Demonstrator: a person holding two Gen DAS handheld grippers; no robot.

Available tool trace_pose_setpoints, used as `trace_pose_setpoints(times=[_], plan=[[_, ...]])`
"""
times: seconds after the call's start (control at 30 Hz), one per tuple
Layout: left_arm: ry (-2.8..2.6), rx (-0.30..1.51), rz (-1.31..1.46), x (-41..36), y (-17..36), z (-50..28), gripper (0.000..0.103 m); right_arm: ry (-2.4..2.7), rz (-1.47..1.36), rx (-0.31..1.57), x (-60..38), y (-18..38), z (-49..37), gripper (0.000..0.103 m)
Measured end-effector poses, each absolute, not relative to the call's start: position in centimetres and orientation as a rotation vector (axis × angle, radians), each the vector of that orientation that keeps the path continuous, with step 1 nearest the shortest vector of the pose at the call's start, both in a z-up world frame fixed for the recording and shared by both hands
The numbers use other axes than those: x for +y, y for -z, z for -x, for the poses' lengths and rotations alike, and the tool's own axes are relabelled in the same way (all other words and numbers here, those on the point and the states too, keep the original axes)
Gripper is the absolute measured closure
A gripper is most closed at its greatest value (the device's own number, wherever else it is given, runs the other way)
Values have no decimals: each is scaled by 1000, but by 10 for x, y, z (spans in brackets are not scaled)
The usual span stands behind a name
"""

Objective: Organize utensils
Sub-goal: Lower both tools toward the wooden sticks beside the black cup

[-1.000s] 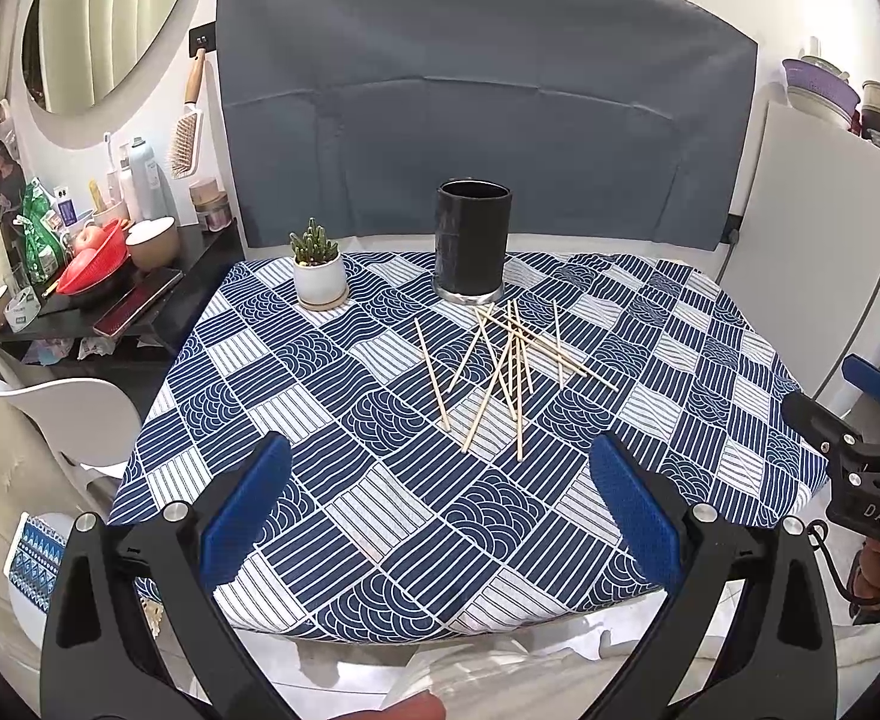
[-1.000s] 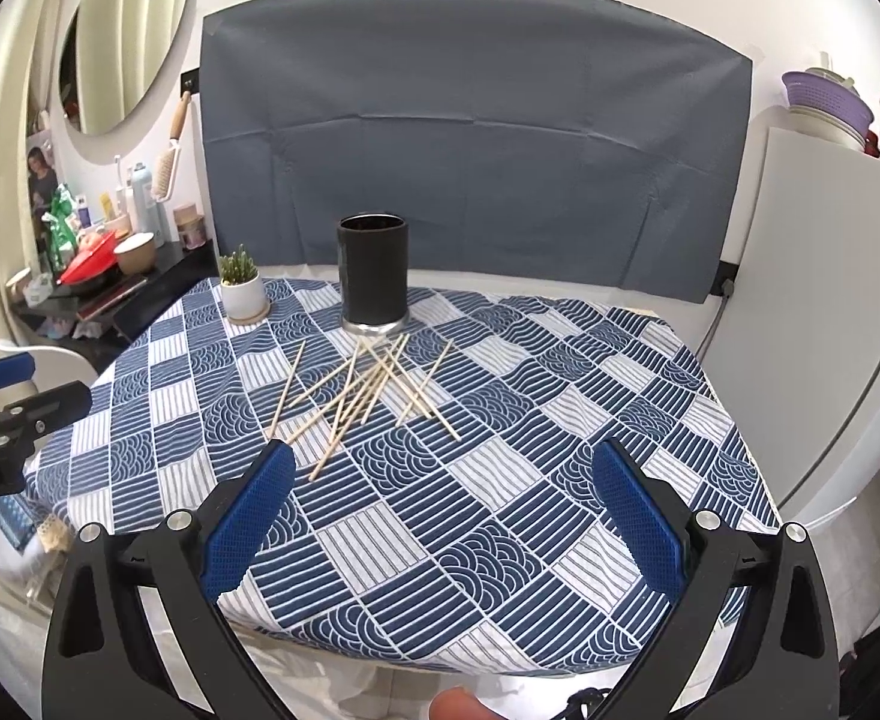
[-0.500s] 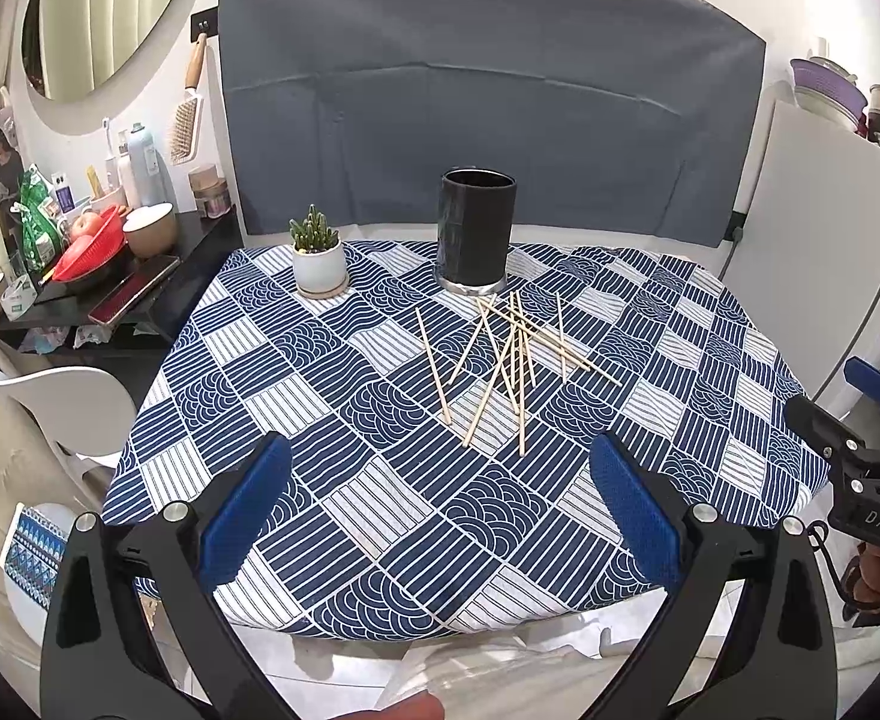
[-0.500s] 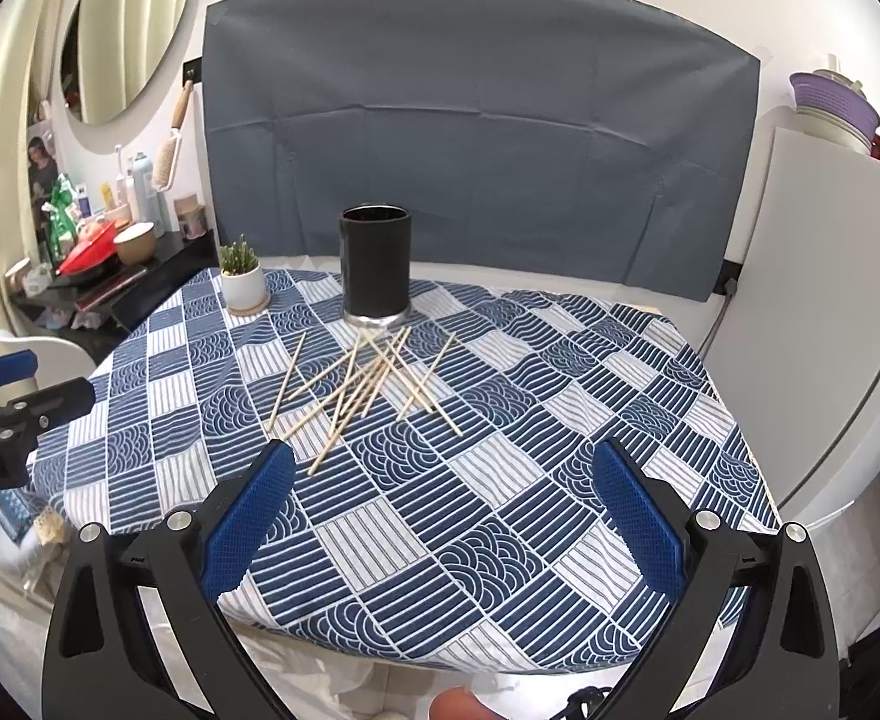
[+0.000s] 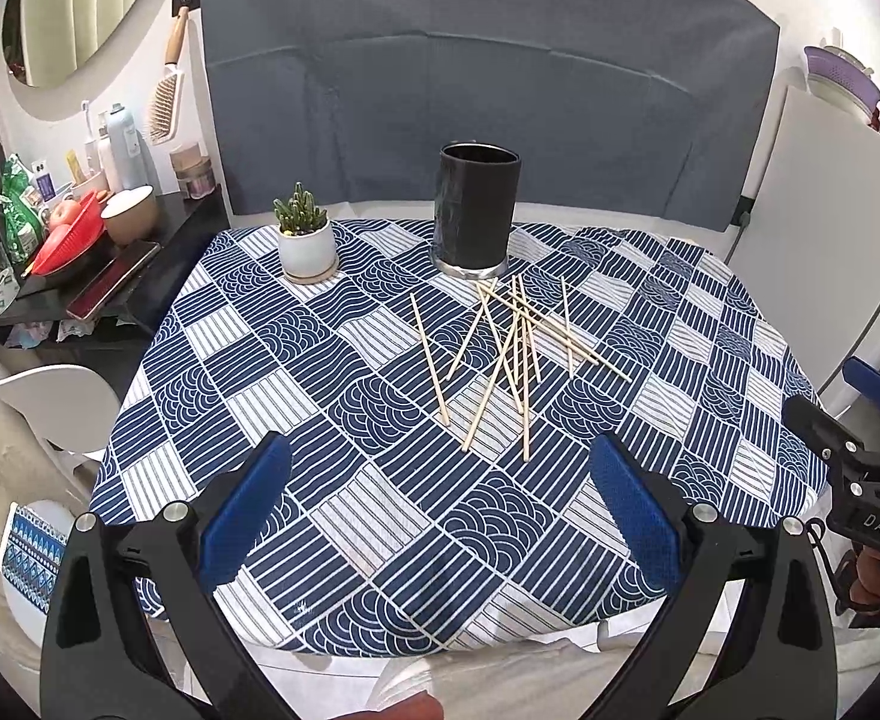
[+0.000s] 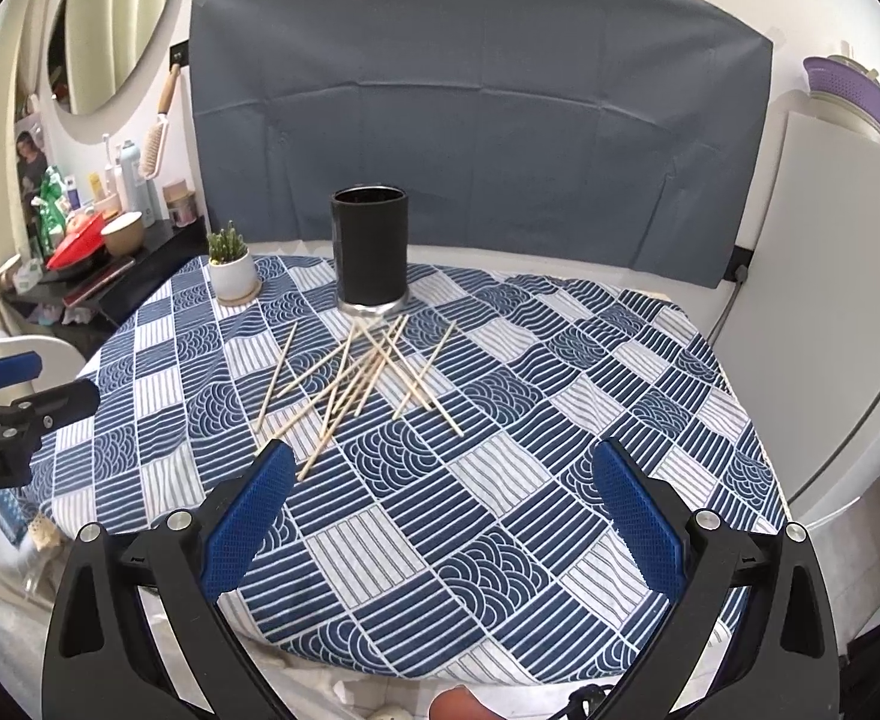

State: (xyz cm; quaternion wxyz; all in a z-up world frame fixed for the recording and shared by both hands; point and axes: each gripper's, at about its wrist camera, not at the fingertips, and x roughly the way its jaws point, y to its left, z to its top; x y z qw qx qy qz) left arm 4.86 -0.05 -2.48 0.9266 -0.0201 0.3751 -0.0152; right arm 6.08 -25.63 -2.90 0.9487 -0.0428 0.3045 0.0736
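You've only nudged both tongs a touch closer; left tongs point(image 5: 437, 516) and right tongs point(image 6: 440, 516) are still wide open, holding nothing. The thin wooden skewers point(image 5: 514, 354) lie crisscrossed on the blue patterned bench point(image 5: 380, 540) just before the black cylindrical holder point(image 5: 477, 213). Nothing sorted yet.

I cannot see inside the black cup point(image 5: 477, 210). The small bottles point(image 5: 117, 144) on the side shelf point(image 5: 110, 294) are too tiny to read. The round mirror point(image 6: 113, 18) is cut off at the top.

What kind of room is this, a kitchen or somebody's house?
Probably a room in someone's home. A patterned tablecloth covers the table, a hairbrush hangs by a round mirror, and a small potted cactus sits near the black holder.
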Motion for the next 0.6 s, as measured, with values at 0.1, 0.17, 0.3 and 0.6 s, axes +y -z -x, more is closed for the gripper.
trace_pose_setpoints(times=[0.1,0.17,0.3,0.6], plan=[[38,791,30,-1,29,-60,6,-151,85,634,-253,31,-74,8],[39,804,28,-2,32,-68,6,-154,85,648,-251,33,-84,8],[36,850,41,2,41,-88,6,-154,96,675,-245,37,-101,8],[15,933,33,8,57,-130,6,-183,133,741,-225,48,-154,8]])
